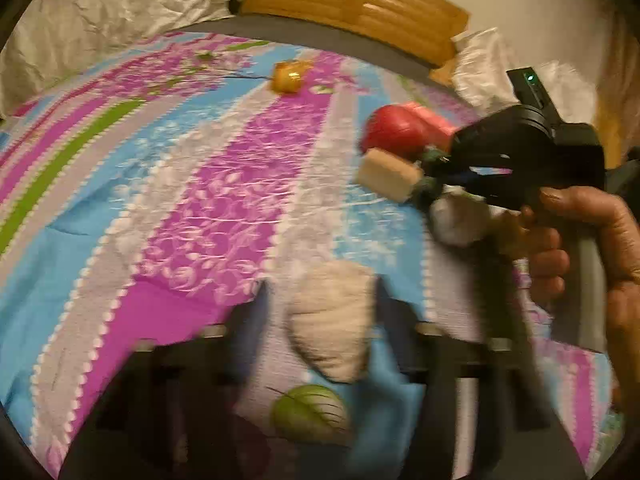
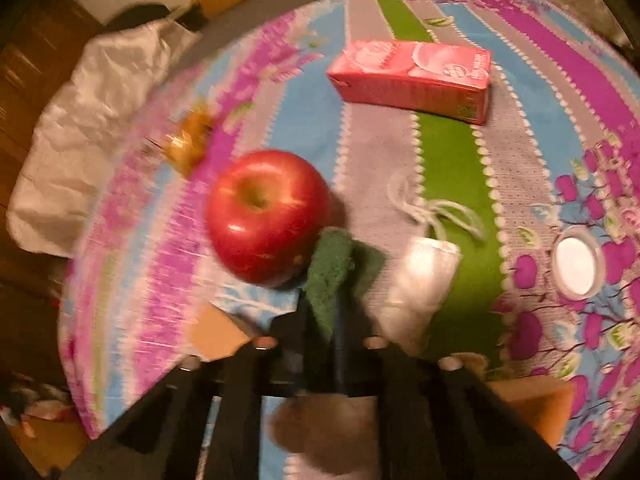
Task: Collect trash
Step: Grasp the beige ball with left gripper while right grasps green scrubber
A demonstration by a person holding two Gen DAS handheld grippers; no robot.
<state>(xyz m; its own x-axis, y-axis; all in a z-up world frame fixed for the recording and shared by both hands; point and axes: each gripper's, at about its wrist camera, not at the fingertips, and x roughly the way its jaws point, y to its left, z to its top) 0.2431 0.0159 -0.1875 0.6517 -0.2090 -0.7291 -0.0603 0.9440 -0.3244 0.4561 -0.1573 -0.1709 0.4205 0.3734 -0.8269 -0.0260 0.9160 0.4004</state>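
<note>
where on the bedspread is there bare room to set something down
Free: the wide stretch of bedspread between the pillow and the yellow wrapper. Crowded: around the apple, carton, green pad, rolled white bag and lid.

Your right gripper is black plastic with a pistol-style body, and its two fingers end in green, felt-like pads. On top of it sits a slim black module with a small green light (lit). A grey bar runs down beside the grip under your bare right hand. Your left gripper shows dark, blurred fingers on a black crossbar with silvery bolt heads.
</note>
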